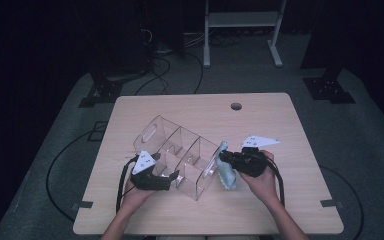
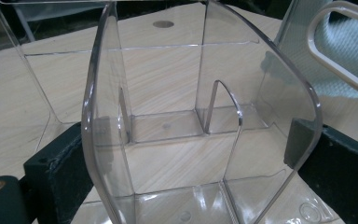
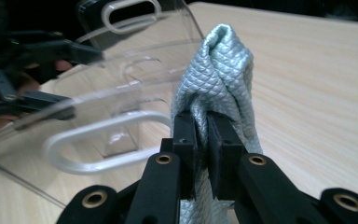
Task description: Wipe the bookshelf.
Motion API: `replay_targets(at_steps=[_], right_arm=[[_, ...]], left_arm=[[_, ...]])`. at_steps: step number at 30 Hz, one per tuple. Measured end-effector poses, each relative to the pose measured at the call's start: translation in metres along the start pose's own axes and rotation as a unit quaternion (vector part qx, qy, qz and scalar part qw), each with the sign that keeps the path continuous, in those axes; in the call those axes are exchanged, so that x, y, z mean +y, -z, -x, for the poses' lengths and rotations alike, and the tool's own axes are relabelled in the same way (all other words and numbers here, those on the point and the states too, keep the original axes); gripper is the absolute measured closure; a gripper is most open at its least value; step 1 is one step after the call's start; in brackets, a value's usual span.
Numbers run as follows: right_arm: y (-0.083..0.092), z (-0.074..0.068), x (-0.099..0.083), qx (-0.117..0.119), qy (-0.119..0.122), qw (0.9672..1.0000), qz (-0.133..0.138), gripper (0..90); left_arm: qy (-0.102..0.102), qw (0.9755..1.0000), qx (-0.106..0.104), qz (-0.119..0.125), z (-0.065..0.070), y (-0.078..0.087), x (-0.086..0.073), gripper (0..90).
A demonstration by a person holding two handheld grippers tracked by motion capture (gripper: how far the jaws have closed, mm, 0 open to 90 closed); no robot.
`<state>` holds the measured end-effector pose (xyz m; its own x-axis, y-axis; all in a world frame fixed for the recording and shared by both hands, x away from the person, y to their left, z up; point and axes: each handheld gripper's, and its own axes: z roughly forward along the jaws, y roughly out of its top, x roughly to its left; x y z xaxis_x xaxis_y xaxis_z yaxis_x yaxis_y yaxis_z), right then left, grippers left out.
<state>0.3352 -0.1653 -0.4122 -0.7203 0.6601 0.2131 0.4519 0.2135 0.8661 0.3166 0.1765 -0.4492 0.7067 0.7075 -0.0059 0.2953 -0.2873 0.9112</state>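
**Organizer braced for a wipe with the cloth**

A clear plastic organizer [image 1: 180, 155] with several compartments and slot handles at its ends lies at a slant in the middle of the bench [image 1: 280, 120], running from far left to near right. The left tongs [image 1: 172, 177] sit at its near left side. In the left gripper view the jaws stand apart on either side of one clear compartment wall [image 2: 200, 116], close against it; whether they actually press it I cannot tell. The likely reason for that hold is to keep the light box from sliding while the other hand works on it.

The right tongs [image 3: 204, 140] are clamped together on a bunched, pale blue-grey quilted cloth [image 3: 219, 74], pinched near its middle so that a folded wad stands above the jaws and the rest hangs below. In the high view the cloth [image 1: 226, 172] is just at the organizer's near right end, beside the handle wall. Gripping it as a wad gives a firm pad to push against the plastic, so the step in hand looks like wiping that end panel.
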Motion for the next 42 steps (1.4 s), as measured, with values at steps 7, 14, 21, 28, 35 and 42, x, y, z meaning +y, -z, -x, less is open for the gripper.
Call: replay_targets(at_steps=[7,14,21,28,35,42], right_arm=[[-0.012,0.012,-0.015,0.000,-0.019,0.9998,-0.010,81.8],[-0.014,0.013,-0.018,0.002,-0.023,0.9995,-0.021,81.8],[-0.007,0.009,-0.012,0.005,-0.018,0.9998,0.006,81.6],[-0.030,0.019,-0.040,-0.001,-0.033,0.9985,-0.043,81.3],[-0.042,0.026,-0.054,-0.004,-0.046,0.9962,-0.073,80.8],[-0.051,0.025,-0.064,-0.004,-0.051,0.9939,-0.098,80.9]], left_arm=[[-0.002,1.0000,0.002,0.000,0.001,0.000,0.001,3.7],[-0.002,1.0000,0.002,0.000,0.001,0.000,0.001,3.6],[-0.003,1.0000,0.003,-0.001,0.002,-0.001,0.001,3.4],[-0.003,1.0000,0.003,0.001,0.002,-0.001,0.001,3.4],[-0.002,1.0000,0.003,0.003,0.002,-0.001,0.001,3.4],[-0.002,1.0000,0.005,0.003,0.002,-0.001,0.000,3.4]])
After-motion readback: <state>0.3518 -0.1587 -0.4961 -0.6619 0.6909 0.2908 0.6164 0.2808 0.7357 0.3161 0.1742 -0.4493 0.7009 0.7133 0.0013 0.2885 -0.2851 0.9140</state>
